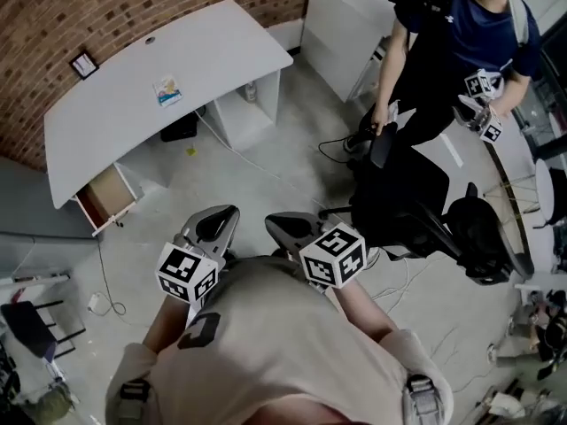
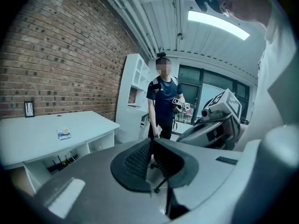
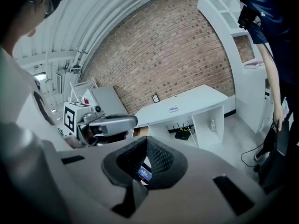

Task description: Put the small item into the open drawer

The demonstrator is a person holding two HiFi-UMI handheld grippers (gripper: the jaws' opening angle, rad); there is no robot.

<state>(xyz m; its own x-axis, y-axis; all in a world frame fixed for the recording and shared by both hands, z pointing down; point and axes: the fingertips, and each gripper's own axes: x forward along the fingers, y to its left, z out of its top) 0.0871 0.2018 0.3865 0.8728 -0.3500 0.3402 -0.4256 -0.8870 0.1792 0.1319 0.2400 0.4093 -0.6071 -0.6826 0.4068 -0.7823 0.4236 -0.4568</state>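
Small item (image 3: 144, 173) barely visible between right jaws

The small item (image 3: 144, 173) is a thin, dark piece with a blue printed face. It sits low between the closed jaws of the right gripper (image 3: 145, 158), and only a small part of it shows, so its full shape cannot be told. The open drawer (image 1: 108, 199) is pulled out from under the left end of the white desk (image 1: 133, 78). Its pale wood-coloured inside faces up, well apart from the item.
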